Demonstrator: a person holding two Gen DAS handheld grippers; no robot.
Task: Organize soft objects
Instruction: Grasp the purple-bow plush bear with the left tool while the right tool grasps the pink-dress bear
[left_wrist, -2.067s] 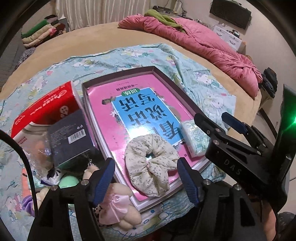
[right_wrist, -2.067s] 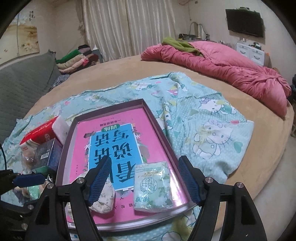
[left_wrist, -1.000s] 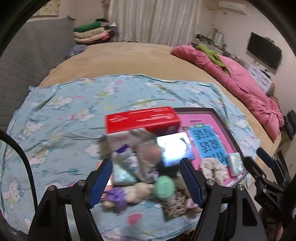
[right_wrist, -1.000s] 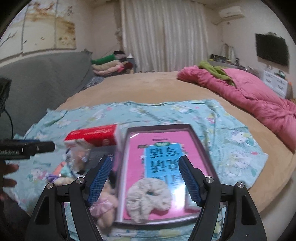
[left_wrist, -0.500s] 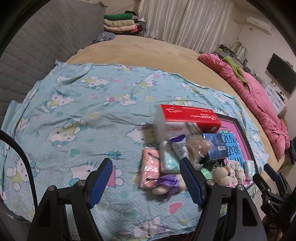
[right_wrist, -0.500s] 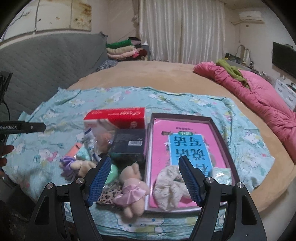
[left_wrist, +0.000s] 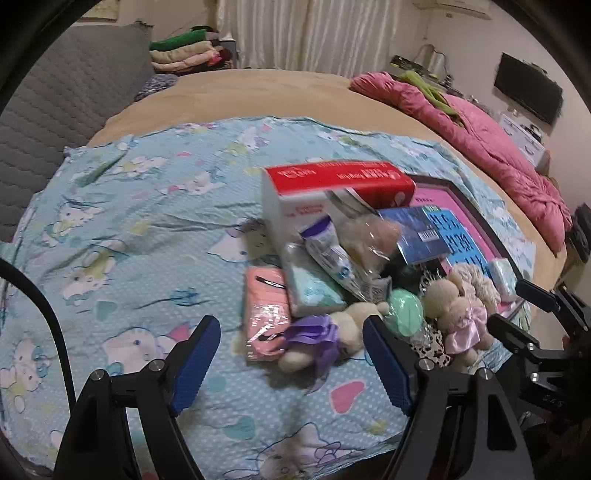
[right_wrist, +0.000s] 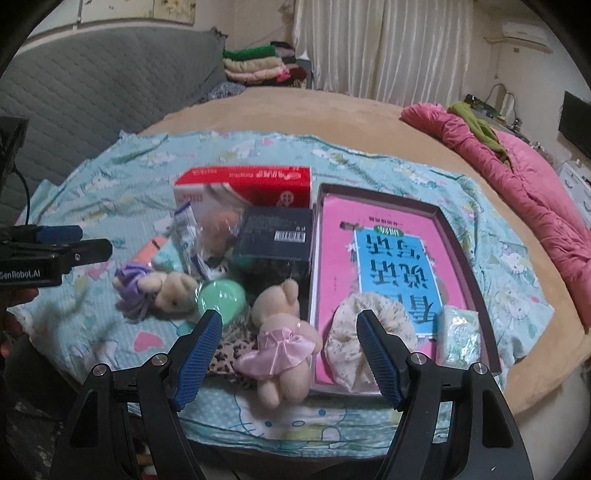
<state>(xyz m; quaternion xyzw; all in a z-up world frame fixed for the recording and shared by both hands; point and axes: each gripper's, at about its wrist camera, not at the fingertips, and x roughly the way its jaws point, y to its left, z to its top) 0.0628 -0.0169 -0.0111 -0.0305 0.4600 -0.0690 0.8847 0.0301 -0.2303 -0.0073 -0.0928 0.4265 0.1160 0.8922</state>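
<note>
My left gripper (left_wrist: 291, 354) hovers over the blue cartoon sheet. Its jaws are opening and nothing is pressed between them. Just ahead of it lies a small plush bear in a purple dress (left_wrist: 314, 339), beside a pink wrapped pack (left_wrist: 264, 310) and a green ball (left_wrist: 404, 310). My right gripper (right_wrist: 290, 347) stands open above a plush bunny in a pink dress (right_wrist: 280, 332). A floral scrunchie (right_wrist: 354, 332) and a tissue pack (right_wrist: 458, 336) lie in the dark-rimmed tray (right_wrist: 454, 236) on a pink book.
A red tissue box (right_wrist: 243, 188), a dark box (right_wrist: 273, 236) and a tube in clear wrap are piled left of the tray. A leopard-print piece (right_wrist: 232, 350) lies under the bunny. A pink quilt (right_wrist: 535, 177) is at the right, and the left gripper (right_wrist: 88, 240) shows at the left edge.
Both views have swung left from the tray to the pile. The left gripper has come lower and closer to the purple bear. The pink-dress bunny now lies between the right fingers.
</note>
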